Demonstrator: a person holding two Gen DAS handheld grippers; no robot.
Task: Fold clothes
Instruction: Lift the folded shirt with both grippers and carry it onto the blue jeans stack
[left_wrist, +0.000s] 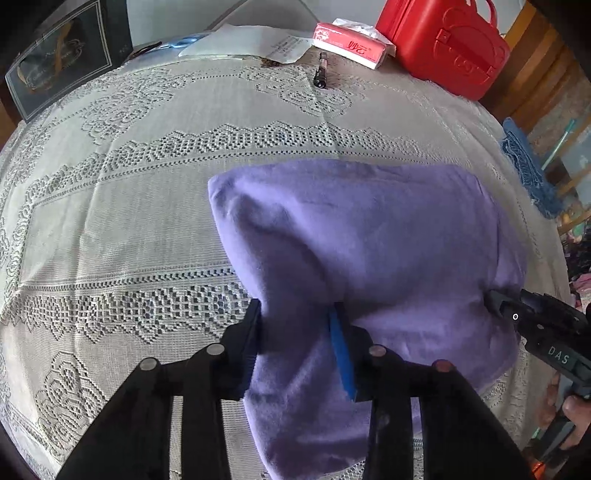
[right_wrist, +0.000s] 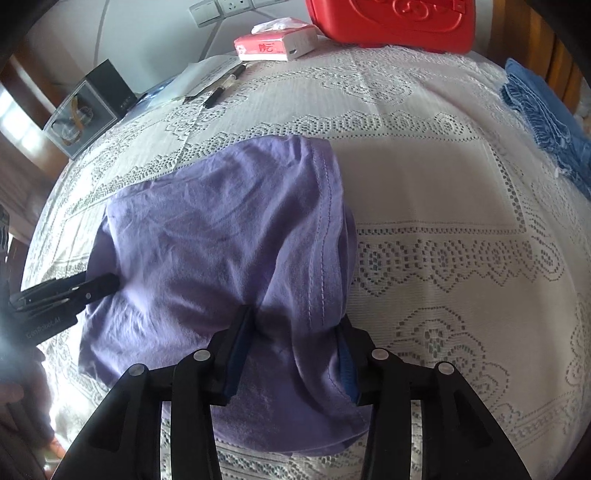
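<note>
Left gripper (left_wrist: 297, 332) and right gripper (right_wrist: 295, 343) fingers each pinch bunched purple T-shirt (left_wrist: 369, 240); uneven lift risks skewed fold or slip.

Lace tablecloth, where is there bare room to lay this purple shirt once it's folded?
Bare lace tablecloth lies left of the purple garment, and more between it and the blue cloth on the right. The far edge is crowded: dark box, papers, pen, tissue pack, red case.

We've got the left gripper (left_wrist: 297, 332) pinching a bunch of purple cloth (left_wrist: 369, 236) on the lace tablecloth (left_wrist: 147, 177); right gripper (left_wrist: 493, 299) bites its far edge, red case (left_wrist: 443, 44) at back
</note>
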